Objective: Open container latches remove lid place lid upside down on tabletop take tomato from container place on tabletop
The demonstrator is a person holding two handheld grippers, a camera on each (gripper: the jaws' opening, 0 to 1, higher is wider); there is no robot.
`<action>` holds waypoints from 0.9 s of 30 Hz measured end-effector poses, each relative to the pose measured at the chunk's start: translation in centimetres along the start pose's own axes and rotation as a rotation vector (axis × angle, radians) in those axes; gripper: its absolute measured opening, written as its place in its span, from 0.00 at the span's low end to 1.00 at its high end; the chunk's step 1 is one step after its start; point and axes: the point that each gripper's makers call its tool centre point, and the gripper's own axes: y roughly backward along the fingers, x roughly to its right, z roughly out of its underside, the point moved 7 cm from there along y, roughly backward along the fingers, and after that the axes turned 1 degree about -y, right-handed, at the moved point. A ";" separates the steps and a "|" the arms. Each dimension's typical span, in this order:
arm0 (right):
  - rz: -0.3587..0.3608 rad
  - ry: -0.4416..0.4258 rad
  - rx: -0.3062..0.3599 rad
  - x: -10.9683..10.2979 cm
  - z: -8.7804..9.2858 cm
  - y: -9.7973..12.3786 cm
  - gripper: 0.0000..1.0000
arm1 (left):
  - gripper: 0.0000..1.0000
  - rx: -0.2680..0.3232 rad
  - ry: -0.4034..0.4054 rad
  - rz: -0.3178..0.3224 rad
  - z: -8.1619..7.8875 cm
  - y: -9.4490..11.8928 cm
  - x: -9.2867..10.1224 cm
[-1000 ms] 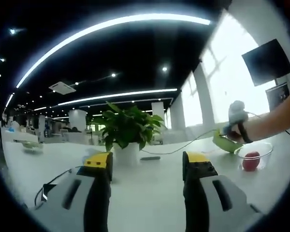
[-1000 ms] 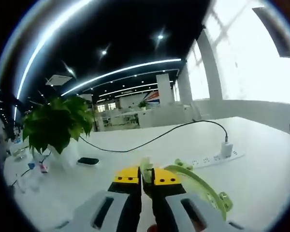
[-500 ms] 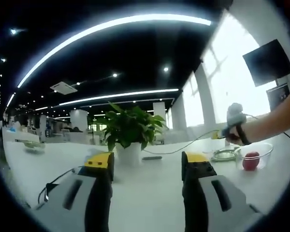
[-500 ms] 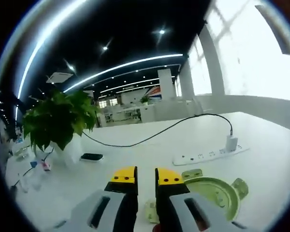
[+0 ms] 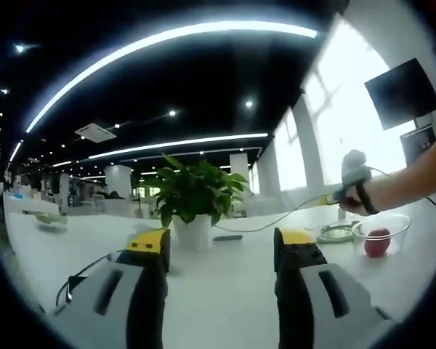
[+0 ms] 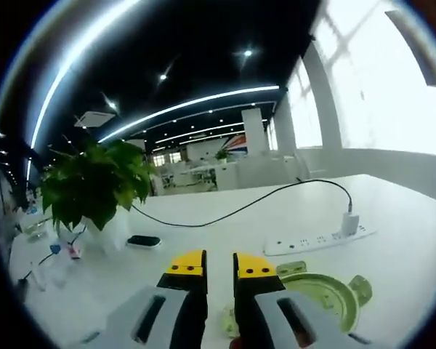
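In the left gripper view, the left gripper (image 5: pixel 221 251) is rising from the bottom centre of the frame with its jaws spread wide and nothing between them. A potted plant (image 5: pixel 194 198) is standing on the white table (image 5: pixel 225 291) just above the gap. At the right edge, a clear container (image 5: pixel 381 234) is sitting on the table with a red tomato (image 5: pixel 377 242) inside it, well to the right of the jaws. The green lid (image 5: pixel 339 232) is lying flat on the table just left of the container, and a person's hand (image 5: pixel 352 193) is hovering above it.

In the right gripper view, the same plant is showing at the left of the frame, with a dark phone (image 6: pixel 143 241) lying near its pot. The right gripper (image 6: pixel 219 265) is at the bottom centre, its jaws slightly parted and gripping nothing. The lid (image 6: pixel 318 289) is resting on the table just right of the jaws, latches splayed outward. A power strip (image 6: pixel 316 241) is lying beyond it.
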 end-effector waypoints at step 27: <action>0.013 0.109 0.170 9.0 -7.0 5.1 0.16 | 0.55 -0.024 0.015 0.069 0.7 -2.7 2.6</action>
